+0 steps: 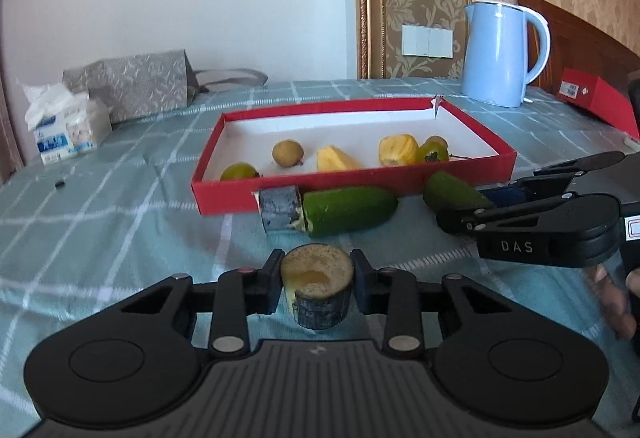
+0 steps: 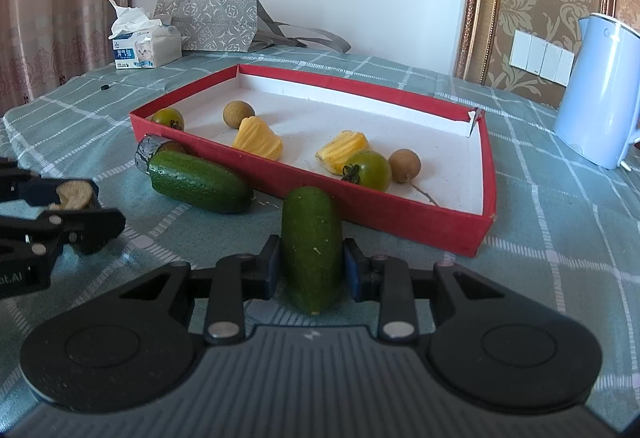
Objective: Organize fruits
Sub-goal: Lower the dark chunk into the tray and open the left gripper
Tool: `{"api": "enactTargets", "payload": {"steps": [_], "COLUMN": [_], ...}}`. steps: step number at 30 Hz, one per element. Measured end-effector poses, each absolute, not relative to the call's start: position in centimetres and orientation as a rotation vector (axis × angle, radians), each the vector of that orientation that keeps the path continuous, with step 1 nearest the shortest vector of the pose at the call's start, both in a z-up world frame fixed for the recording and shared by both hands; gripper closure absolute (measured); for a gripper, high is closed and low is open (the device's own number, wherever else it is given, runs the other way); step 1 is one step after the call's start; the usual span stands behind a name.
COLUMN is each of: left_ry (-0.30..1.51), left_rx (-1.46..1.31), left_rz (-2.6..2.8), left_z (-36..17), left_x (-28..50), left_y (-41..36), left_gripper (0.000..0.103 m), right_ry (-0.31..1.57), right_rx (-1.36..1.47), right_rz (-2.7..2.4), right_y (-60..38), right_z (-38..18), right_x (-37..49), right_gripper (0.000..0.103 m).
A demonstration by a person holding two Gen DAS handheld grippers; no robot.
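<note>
L wrist cam sits low behind the left gripper (image 1: 316, 288), close to the checked cloth (image 1: 120, 222), facing the red tray (image 1: 352, 194) w/ kettle (image 1: 500, 54) far right. R wrist cam sits low behind the right gripper (image 2: 310, 266), facing the same tray from further right. Both 2 views share tray, cloth, kettle, tissue box (image 1: 66, 130).

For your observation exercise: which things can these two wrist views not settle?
- Left wrist view: the person's hand, blurred and cut by the right edge.
- Left wrist view: red box beyond the kettle, cut by the edge.
- Both views: small dark object on the cloth, too small to identify.
</note>
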State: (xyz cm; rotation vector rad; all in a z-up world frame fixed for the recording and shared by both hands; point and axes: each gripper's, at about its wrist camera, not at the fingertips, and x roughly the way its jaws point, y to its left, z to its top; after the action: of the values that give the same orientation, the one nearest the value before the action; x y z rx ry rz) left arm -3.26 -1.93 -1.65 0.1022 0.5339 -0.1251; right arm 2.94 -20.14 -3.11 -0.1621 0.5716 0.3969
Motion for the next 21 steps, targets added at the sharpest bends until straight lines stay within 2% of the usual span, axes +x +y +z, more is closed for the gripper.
{"api": "enactTargets", "payload": {"steps": [9, 15, 21], "left_ry": [0.467, 0.427, 0.502], "left_rx": [0.12, 0.117, 0.103], "left_rz": [-0.117, -0.115, -0.063], "left_z": [0.8, 3.0, 2.0], "left_x": [-1.5, 3.3, 9.9], "left_y": [-1.6, -1.9, -1.9], "left_gripper": [0.069, 0.069, 0.069], "right_ry": [0.572, 0.573, 0.574], "right_rx": [-0.161, -0.159, -0.156], "right_rz": [0.397, 0.398, 0.399], "right_y": [-20.2, -20.2, -20.2], "right_z": [-3.1, -3.1, -3.1], "right_x": [2.9, 3.0, 3.0], "right_gripper": [0.072, 0.072, 0.072]}}
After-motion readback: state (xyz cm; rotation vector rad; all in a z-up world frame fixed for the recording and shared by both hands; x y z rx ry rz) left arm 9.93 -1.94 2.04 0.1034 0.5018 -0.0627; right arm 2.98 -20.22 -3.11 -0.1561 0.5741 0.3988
